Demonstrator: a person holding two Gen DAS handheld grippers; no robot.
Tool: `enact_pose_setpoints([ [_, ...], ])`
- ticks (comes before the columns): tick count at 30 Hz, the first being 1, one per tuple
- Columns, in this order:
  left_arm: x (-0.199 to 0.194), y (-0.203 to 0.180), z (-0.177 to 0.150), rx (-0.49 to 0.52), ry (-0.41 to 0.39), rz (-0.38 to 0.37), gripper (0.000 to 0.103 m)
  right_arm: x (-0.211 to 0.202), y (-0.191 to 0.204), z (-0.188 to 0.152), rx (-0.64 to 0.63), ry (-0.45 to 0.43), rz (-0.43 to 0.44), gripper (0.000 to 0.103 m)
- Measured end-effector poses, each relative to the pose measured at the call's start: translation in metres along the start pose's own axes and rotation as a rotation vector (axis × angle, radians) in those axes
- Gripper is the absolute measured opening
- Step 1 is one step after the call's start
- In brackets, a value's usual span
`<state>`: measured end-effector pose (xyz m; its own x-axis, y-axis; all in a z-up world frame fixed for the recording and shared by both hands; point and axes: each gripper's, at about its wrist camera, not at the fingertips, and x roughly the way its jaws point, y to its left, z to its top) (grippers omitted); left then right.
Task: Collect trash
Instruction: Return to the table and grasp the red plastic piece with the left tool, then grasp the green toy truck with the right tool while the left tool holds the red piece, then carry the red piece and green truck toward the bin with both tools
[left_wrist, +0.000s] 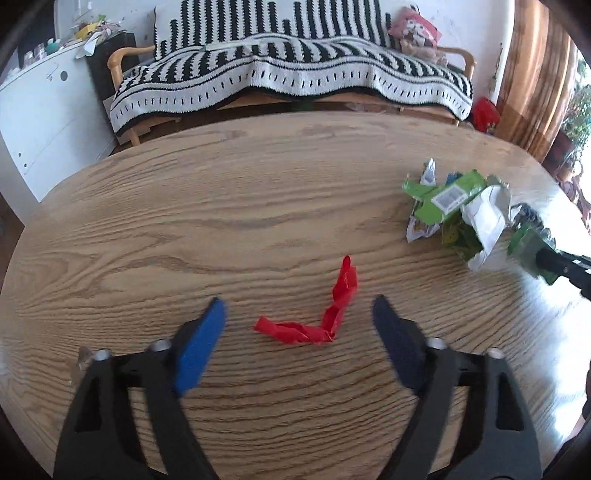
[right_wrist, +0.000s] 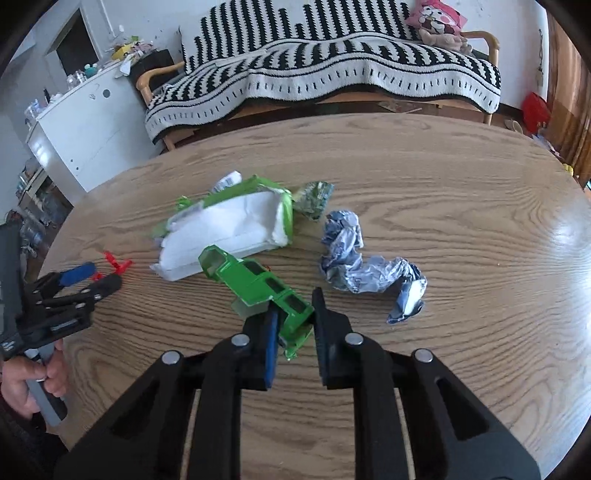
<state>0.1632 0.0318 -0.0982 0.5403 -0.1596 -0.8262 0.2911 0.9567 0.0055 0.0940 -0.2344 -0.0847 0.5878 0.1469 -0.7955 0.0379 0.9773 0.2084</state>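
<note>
Pinching what looks like green packaging (right_wrist: 258, 284) lengthwise, right tongs (right_wrist: 295, 321); left tongs (left_wrist: 299, 314) wide.

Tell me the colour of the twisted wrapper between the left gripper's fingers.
Red: the twisted wrapper shows best in the left wrist view.

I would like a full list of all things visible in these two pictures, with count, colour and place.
table: one, light wood, under everything
red wrapper: one, red, twisted, between the open left fingers
green strip: one, green, end in the right gripper
torn carton: one, green and white, table middle
blue-white wrapper: one, crumpled, right of the carton
sofa: one, black-white striped blanket, behind the table
cabinet: one, white, left
left gripper: black, blue pads, open
right gripper: black, shut on the strip
hand: one, holding the left gripper's handle
</note>
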Motion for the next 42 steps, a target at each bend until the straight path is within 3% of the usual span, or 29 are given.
enact_pose_setpoints([
  [1, 0.000, -0.002, -0.001, 0.015, -0.004, 0.022, 0.061, -0.004, 0.000, -0.001, -0.001, -0.003, 0.001, 0.017],
  [2, -0.001, -0.005, -0.001, 0.025, -0.007, 0.014, 0.047, -0.007, 0.000, -0.001, -0.004, -0.005, 0.002, 0.017],
  [5, -0.004, -0.015, -0.001, 0.037, 0.014, 0.004, 0.038, -0.015, 0.000, -0.003, -0.008, -0.013, -0.001, 0.017],
  [11, -0.025, -0.029, 0.003, -0.003, -0.016, -0.014, 0.036, -0.049, -0.020, -0.010, 0.025, -0.048, -0.012, 0.017],
  [18, -0.064, -0.077, 0.012, 0.000, -0.080, -0.055, 0.036, -0.093, -0.064, -0.030, 0.076, -0.078, -0.067, 0.017],
  [26, -0.110, -0.195, 0.011, 0.121, -0.163, -0.197, 0.036, -0.156, -0.141, -0.067, 0.179, -0.115, -0.158, 0.017],
  [36, -0.135, -0.373, -0.025, 0.367, -0.157, -0.388, 0.036, -0.237, -0.260, -0.140, 0.363, -0.158, -0.279, 0.017],
  [42, -0.144, -0.457, -0.053, 0.467, -0.137, -0.509, 0.037, -0.274, -0.325, -0.196, 0.492, -0.165, -0.373, 0.017],
])
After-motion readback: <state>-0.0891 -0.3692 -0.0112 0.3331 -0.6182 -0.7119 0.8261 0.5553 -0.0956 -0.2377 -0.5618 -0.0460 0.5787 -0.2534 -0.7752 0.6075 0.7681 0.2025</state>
